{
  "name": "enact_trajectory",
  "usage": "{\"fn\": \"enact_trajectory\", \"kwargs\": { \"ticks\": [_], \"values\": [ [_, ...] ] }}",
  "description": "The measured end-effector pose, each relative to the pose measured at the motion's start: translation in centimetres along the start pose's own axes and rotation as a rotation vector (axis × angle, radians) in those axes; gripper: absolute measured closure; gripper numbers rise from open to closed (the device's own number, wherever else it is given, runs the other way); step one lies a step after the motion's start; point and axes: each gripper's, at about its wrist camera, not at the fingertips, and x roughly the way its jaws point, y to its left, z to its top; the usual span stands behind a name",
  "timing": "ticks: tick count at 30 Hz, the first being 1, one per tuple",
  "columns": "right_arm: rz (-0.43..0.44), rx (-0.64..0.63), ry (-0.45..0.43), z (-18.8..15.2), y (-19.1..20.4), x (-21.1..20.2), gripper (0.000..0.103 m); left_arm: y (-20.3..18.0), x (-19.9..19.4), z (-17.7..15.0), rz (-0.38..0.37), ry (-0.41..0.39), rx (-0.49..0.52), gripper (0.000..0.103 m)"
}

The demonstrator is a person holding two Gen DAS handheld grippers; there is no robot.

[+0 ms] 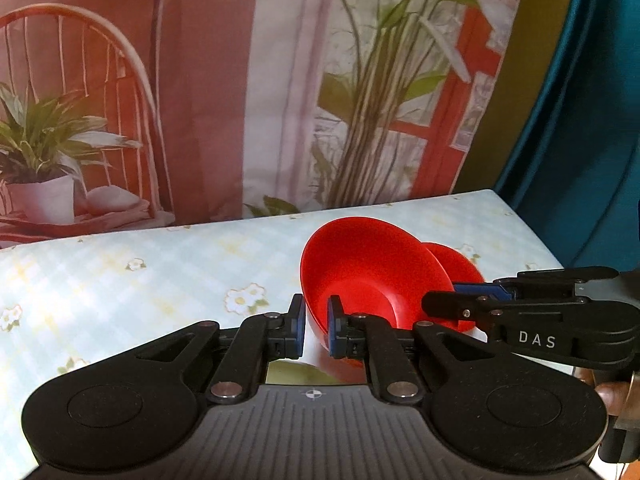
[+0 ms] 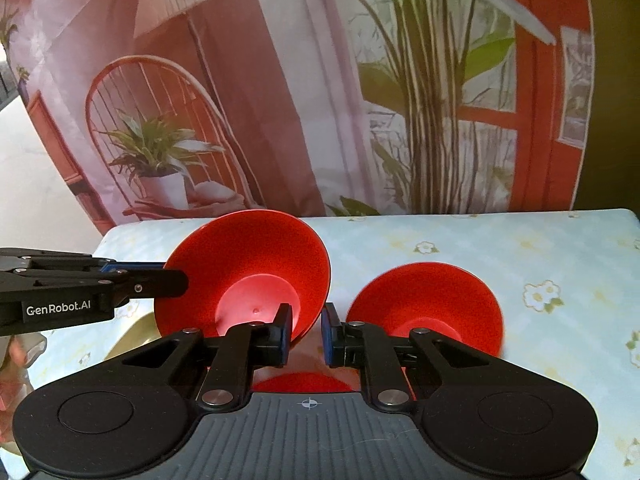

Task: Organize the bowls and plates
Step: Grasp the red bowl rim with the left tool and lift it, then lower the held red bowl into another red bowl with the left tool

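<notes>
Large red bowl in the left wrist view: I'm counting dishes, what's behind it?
A smaller red bowl peeks out behind the large red bowl; most of it is covered, so whether it holds anything cannot be seen.

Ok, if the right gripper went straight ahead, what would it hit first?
Most likely the large red bowl, whose tilted rim sits at the fingertips of the right gripper. Depth is unclear, so it might just slip past.

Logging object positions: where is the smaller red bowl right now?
The smaller red bowl is tipped on its side just right of the larger red bowl, gripped by the right gripper.
</notes>
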Motion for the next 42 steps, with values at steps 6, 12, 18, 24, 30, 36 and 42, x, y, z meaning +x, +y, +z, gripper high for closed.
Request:
{"fn": "enact_trajectory", "kwargs": {
  "ticks": [6, 12, 18, 24, 30, 36, 42],
  "values": [
    [-0.006, -0.007, -0.005, -0.9, -0.9, -2.3, 0.089, -1.3, -0.8, -0.9, -0.027, -0.005, -0.005, 0.09],
    [-0.011, -0.007, -0.002, -1.9, -1.8, -3.6, 0.089, -2.2, -1.3, -1.6, -0.039, -0.001, 0.012, 0.09],
    [-0.009, 0.004, 0.006, -3.1, -2.4, -4.1, 0.088, -2.7, -1.6, -2.6, -0.057, 0.016, 0.017, 0.09],
    [-0.01, 0.009, 0.022, -4.4, -2.7, -4.6, 0.088, -2.8, -1.7, -3.6, -0.081, 0.034, 0.005, 0.09],
    [-0.012, 0.007, 0.04, -5.6, -2.9, -4.8, 0.088, -3.1, -1.8, -4.6, -0.091, 0.044, 0.005, 0.089],
    [-0.017, 0.003, 0.053, -6.5, -2.9, -4.6, 0.088, -3.2, -1.5, -5.5, -0.086, 0.067, 0.012, 0.089],
    [-0.017, -0.013, 0.072, -6.8, -2.7, -4.1, 0.088, -2.9, -1.1, -6.2, -0.086, 0.084, -0.01, 0.088]
  ]
}}
